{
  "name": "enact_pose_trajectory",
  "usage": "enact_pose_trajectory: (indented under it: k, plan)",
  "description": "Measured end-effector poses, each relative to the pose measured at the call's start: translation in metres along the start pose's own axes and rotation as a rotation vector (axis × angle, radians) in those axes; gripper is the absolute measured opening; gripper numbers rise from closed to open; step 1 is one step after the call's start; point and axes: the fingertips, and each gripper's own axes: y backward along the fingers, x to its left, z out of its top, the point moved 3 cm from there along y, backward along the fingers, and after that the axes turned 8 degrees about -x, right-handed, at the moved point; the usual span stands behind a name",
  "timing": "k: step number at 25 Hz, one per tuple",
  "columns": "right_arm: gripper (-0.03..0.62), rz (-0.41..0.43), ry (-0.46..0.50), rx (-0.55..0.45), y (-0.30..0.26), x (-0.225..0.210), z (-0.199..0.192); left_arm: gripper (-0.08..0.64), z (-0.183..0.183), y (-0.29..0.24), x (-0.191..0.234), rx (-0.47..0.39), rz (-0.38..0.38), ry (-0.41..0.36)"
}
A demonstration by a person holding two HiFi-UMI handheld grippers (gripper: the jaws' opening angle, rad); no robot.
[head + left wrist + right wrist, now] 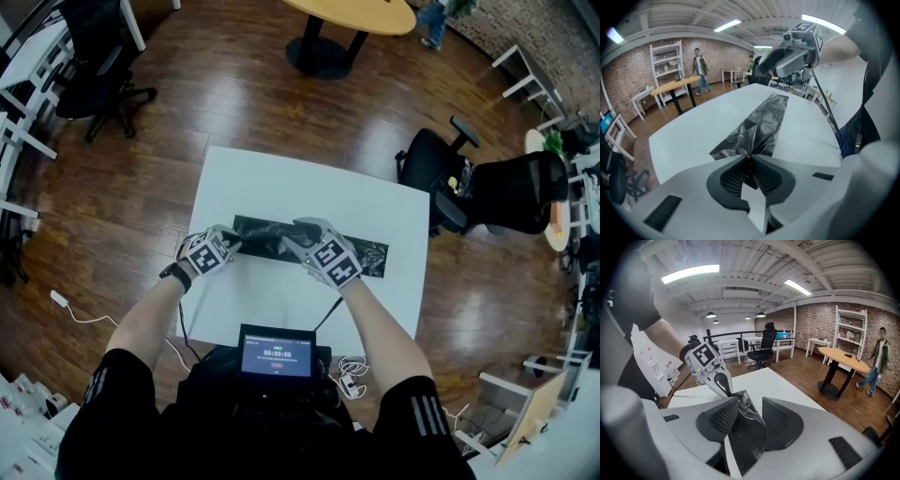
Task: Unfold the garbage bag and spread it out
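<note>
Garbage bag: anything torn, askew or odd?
Nothing stands out. The black plastic garbage bag lies as a crinkled folded strip on the white square table, puckered only at its end where the left tool pinches it. No tear visible.

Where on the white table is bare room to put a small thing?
Free table: the far strip beyond the garbage bag; the near strip between bag and screen. Crowded: the middle, at left gripper and right gripper.
</note>
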Motion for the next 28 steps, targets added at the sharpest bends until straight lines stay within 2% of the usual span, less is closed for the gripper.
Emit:
enact_pose_trajectory:
  k: [6,9,12,16,21,22,23,25,28]
  plan:
    - [0.187,0.113,0.134,0.069,-0.027,0.028,0.002,0.026,0.026,0.017,0.008,-0.094,0.02,0.09]
    - [0.192,0.148,0.2,0.119,-0.042,0.038,-0.005,0.023,0.035,0.022,0.01,-0.123,0.024,0.102]
    - [0.203,0.137,0.249,0.16,-0.052,0.044,-0.015,0.023,0.041,0.024,0.008,-0.138,0.024,0.105]
    - [0.222,0.098,0.31,0.229,-0.063,0.045,-0.031,0.019,0.052,0.028,0.012,-0.199,0.036,0.157]
    - [0.219,0.055,0.325,0.319,-0.074,0.039,-0.049,0.015,0.05,0.024,0.025,-0.229,0.065,0.168]
    - [0.208,0.05,0.325,0.335,-0.074,0.036,-0.053,0.015,0.051,0.024,0.026,-0.233,0.067,0.175]
    - [0.154,0.044,0.326,0.347,-0.074,0.034,-0.055,0.015,0.053,0.025,0.026,-0.236,0.068,0.183]
    - [0.093,0.03,0.321,0.348,-0.074,0.029,-0.054,0.015,0.056,0.027,0.026,-0.24,0.074,0.194]
    - [0.043,0.016,0.303,0.326,-0.073,0.022,-0.048,0.022,0.055,0.027,0.029,-0.243,0.093,0.212]
